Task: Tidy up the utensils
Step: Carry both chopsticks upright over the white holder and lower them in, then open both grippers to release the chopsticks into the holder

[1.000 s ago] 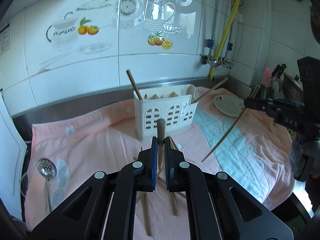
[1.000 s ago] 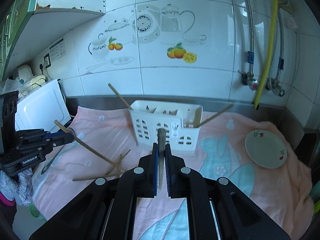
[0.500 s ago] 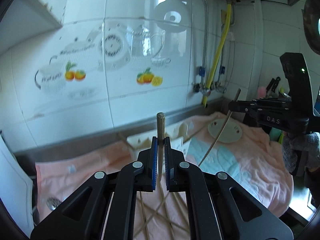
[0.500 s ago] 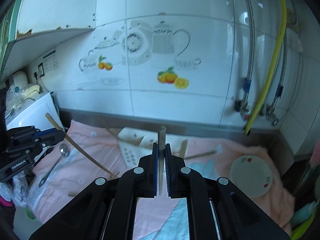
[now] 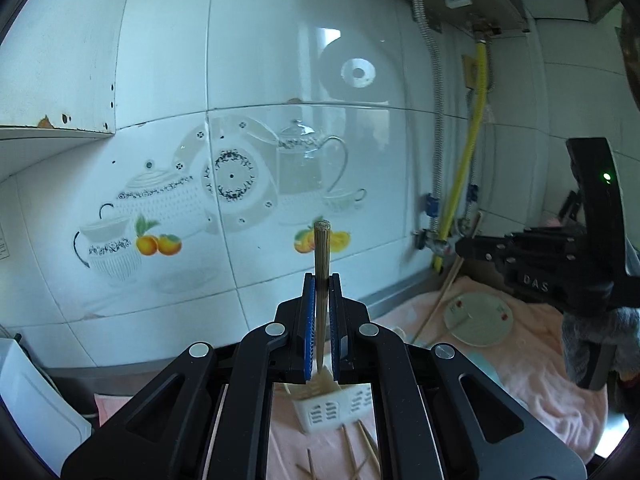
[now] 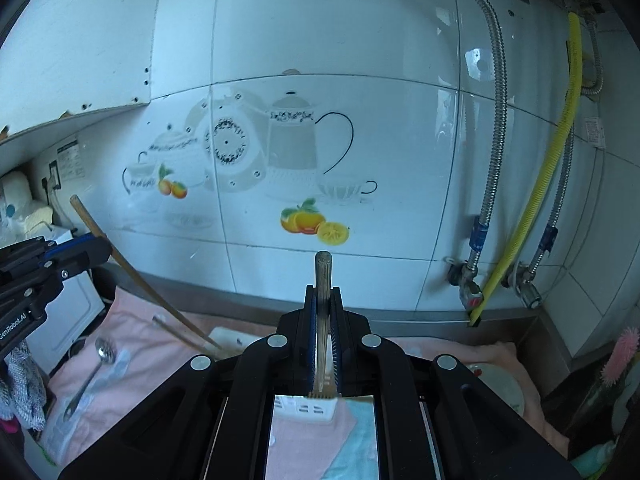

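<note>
Two hand-held tools each carried a single wooden chopstick above a white slotted utensil caddy (image 5: 320,408) on a towel-covered counter (image 5: 532,364) in a tiled kitchen, apparently poised to drop the sticks into its compartments. The left tool (image 5: 322,320) was clamped on its chopstick (image 5: 322,264), which in the right wrist view (image 6: 136,276) slanted from a thick end high at the left down to a tip at or just over the caddy's top edge (image 6: 232,338); whether the tip was inside a slot could not be told. The right tool (image 6: 322,332) was likewise closed on its own chopstick (image 6: 322,292), seen from the left wrist view (image 5: 444,292) running steeply down toward the caddy beside a small round plate (image 5: 478,320). Both sticks were held near their thick ends, long axes tilted off vertical with the narrow ends lowest, a grip that probably suited feeding them point-first into the caddy. More chopsticks lay loose on the towel in front of the caddy (image 5: 352,452), and a slotted metal spoon (image 6: 90,376) rested apart at the counter's left, suggesting the sorting was unfinished.
</note>
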`<state>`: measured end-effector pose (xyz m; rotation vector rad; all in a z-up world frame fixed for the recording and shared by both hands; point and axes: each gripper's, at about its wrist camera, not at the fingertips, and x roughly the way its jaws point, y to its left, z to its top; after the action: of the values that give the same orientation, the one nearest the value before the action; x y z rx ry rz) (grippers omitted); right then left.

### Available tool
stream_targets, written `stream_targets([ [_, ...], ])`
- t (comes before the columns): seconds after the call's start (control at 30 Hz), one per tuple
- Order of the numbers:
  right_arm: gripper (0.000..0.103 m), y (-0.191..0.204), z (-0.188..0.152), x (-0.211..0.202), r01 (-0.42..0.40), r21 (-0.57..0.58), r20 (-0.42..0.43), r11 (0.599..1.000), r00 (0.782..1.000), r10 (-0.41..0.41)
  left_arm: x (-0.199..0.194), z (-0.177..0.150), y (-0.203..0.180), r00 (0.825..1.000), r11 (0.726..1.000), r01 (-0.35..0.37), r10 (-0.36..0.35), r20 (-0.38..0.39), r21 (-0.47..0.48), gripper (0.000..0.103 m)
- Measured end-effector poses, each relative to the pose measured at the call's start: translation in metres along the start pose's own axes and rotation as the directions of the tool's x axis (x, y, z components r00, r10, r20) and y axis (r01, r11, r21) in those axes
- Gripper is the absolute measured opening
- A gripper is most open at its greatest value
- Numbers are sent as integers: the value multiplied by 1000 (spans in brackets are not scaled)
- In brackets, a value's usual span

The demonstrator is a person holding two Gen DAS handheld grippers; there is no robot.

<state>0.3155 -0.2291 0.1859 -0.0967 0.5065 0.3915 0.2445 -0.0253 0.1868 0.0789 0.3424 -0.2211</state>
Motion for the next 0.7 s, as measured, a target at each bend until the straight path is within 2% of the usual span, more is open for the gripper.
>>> stream_targets([
  [0.1,6,0,1,11,1,1,-1,1000,1000,-1,15,-3,4,1000,1000,-20,20,-11,-10,5],
  [0.43,6,7,-14,40,-6,-13,-56,1000,998,6,58,-39,26,991,995,-30,16,-136,-100,5],
  [0.7,7,5,-21,49,1,-16,-89,1000,996,-2,67,-55,35,981,992,-29,4,-194,-127,7],
])
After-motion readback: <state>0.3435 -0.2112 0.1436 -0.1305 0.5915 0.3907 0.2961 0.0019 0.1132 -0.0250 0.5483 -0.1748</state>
